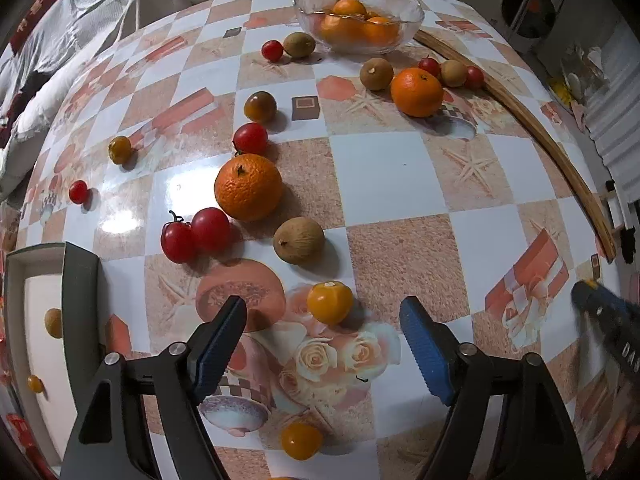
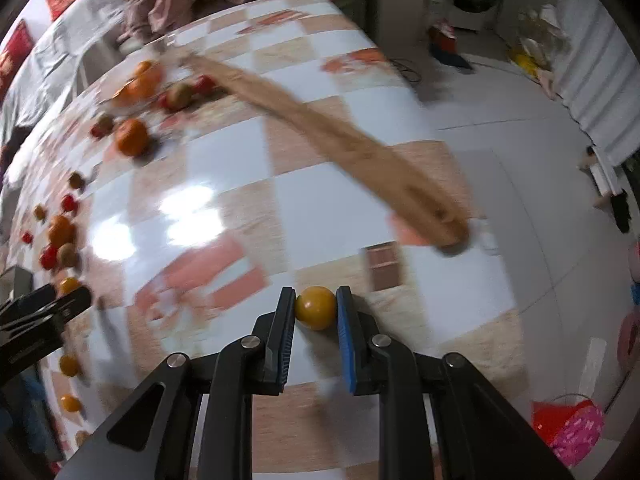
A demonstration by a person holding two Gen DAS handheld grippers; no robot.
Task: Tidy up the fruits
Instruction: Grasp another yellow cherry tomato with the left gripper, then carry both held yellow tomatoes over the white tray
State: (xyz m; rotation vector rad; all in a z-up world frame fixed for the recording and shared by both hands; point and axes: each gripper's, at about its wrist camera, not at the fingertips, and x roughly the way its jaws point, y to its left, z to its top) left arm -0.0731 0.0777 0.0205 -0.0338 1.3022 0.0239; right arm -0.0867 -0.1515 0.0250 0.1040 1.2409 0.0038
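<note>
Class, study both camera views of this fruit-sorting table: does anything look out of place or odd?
Yes. A long wooden stick lies diagonally near the table's right edge; it is no fruit. Fruit is scattered loose over the table, while only oranges sit in the glass bowl. Nothing looks spilled or damaged.

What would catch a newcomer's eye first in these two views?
Probably the right gripper, its fingers shut on a small yellow tomato above the checkered table. Next, the scatter of fruit ahead of the open left gripper: a big orange mid-table, and a glass bowl of oranges at the far edge.
</note>
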